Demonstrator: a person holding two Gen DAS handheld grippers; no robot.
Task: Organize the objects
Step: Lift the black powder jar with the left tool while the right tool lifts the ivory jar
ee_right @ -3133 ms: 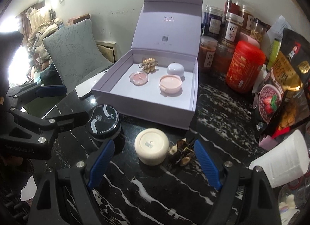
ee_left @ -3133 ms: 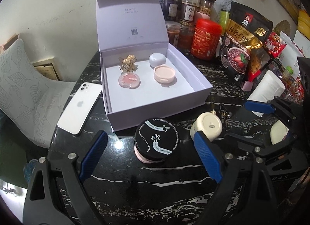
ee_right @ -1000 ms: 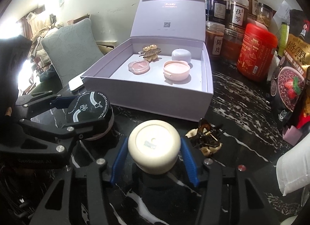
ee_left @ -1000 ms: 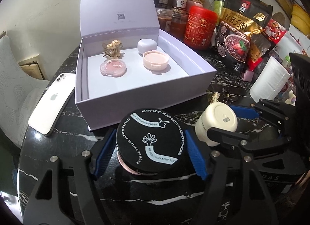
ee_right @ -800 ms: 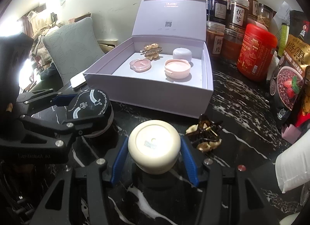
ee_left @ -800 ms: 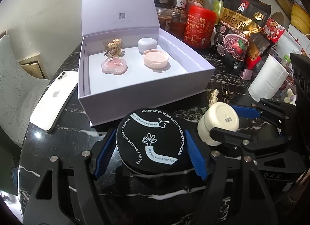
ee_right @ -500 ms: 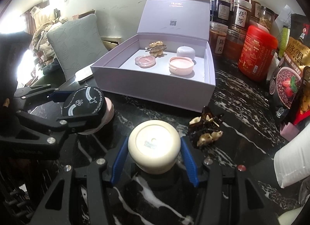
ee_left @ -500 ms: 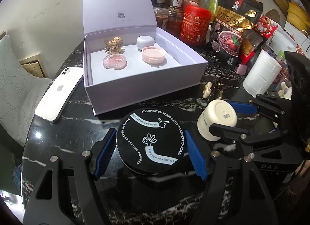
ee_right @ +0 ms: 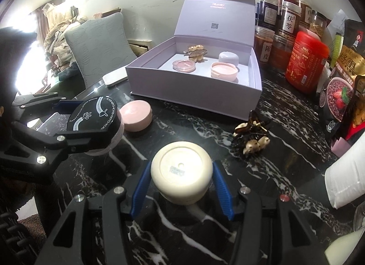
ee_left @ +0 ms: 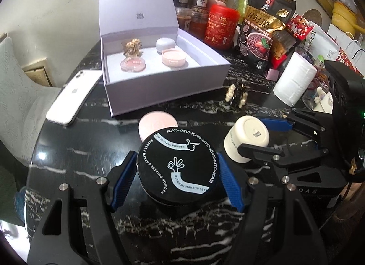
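Note:
My left gripper [ee_left: 176, 173] is shut on a black-lidded powder jar [ee_left: 178, 162], held just above the black marble table. A round pink case [ee_left: 156, 123] lies on the table right behind it. My right gripper [ee_right: 181, 173] is shut on a cream jar [ee_right: 181, 170], also off the table. In the left wrist view the cream jar [ee_left: 247, 137] shows at the right. The open lilac box [ee_left: 164, 91] stands beyond, holding a gold hair clip [ee_left: 132, 47], a pink compact [ee_left: 133, 64], a lilac jar [ee_left: 165, 44] and a pink pot [ee_left: 173, 57].
A dark and gold hair clip [ee_right: 251, 137] lies on the table in front of the box's right corner. A white phone [ee_left: 73, 96] rests left of the box. Food jars, a red canister [ee_right: 305, 68], snack bags and a paper roll [ee_left: 294, 82] crowd the right side.
Both grippers have drawn back from the box with their jars. The black jar has come up off the pink case, which now shows on the table behind it.

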